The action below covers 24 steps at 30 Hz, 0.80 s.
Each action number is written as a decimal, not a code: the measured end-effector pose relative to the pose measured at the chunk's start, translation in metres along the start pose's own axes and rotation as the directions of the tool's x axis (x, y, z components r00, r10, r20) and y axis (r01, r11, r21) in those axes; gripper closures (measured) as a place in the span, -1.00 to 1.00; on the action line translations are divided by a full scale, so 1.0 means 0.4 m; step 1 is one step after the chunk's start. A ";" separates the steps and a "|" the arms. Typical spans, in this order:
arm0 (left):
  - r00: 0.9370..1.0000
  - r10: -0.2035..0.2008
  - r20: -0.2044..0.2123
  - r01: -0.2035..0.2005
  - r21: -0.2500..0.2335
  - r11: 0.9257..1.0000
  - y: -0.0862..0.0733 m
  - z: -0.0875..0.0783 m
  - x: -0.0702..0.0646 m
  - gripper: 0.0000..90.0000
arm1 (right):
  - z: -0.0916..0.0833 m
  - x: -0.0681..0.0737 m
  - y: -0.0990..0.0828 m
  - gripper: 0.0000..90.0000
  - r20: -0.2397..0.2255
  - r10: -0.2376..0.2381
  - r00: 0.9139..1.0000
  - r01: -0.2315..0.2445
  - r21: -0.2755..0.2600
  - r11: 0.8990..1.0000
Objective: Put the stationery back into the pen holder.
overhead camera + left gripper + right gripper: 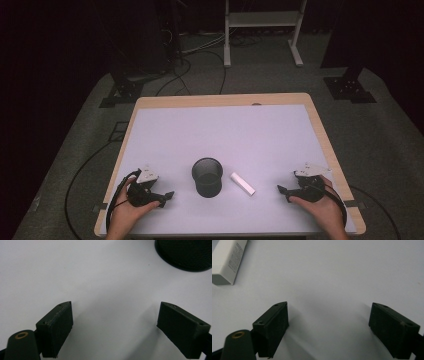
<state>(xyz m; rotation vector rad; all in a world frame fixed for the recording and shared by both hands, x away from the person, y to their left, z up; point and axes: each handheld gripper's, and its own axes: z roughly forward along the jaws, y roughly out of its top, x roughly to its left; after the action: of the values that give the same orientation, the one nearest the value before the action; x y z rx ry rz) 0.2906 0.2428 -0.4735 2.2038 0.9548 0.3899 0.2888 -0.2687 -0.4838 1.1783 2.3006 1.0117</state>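
High view: both claws (168,196) (283,192) rest apart.

A: What is getting cut off in the left gripper view?

B: The black mesh cup (183,255) is running off the top edge, so just its lower wall is showing. In the right gripper view the white box (228,261) is slipping past the top left corner, and its small print is reading too blurred to make out.

A: And from the high view?

B: The person's forearms are leaving the bottom edge, and the left hand (125,212) is covering much of the left gripper (167,197).
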 end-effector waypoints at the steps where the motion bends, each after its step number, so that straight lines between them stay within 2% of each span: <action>1: 1.000 -0.001 -0.003 0.001 -0.004 1.000 -0.002 0.002 0.000 -0.74 | -0.001 0.001 0.000 -0.64 0.000 0.002 1.000 -0.002 -0.001 1.000; 6: 1.000 0.008 -0.017 -0.008 -0.023 1.000 -0.009 0.009 -0.007 -0.85 | -0.005 0.005 0.000 -0.50 -0.002 0.002 1.000 -0.003 -0.005 1.000; 8: 1.000 0.007 -0.020 -0.008 -0.028 1.000 -0.010 0.009 -0.008 -0.86 | -0.008 0.010 0.004 -0.33 -0.008 -0.002 1.000 0.002 -0.003 1.000; 12: 1.000 0.006 -0.020 -0.006 -0.028 1.000 -0.010 0.010 -0.008 -0.86 | -0.010 0.016 0.009 -0.23 -0.015 -0.006 1.000 0.006 0.004 1.000; 17: 1.000 0.005 -0.018 -0.005 -0.028 1.000 -0.011 0.010 -0.007 -0.87 | -0.016 0.028 0.025 -0.22 -0.046 -0.013 0.999 0.013 0.000 1.000; 19: 1.000 0.006 -0.018 -0.006 -0.026 1.000 -0.010 0.010 -0.007 -0.87 | -0.020 0.036 0.035 -0.22 -0.065 0.000 0.998 0.000 0.000 1.000; 24: 1.000 0.007 -0.019 -0.007 -0.027 1.000 -0.011 0.010 -0.007 -0.87 | -0.021 0.044 0.055 -0.20 -0.072 -0.007 0.997 0.008 0.010 1.000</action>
<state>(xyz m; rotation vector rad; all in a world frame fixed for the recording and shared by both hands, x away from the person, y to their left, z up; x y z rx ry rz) 0.2885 0.2409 -0.4795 2.1829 0.9466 0.4248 0.2856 -0.2494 -0.4620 1.1545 2.3659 1.0574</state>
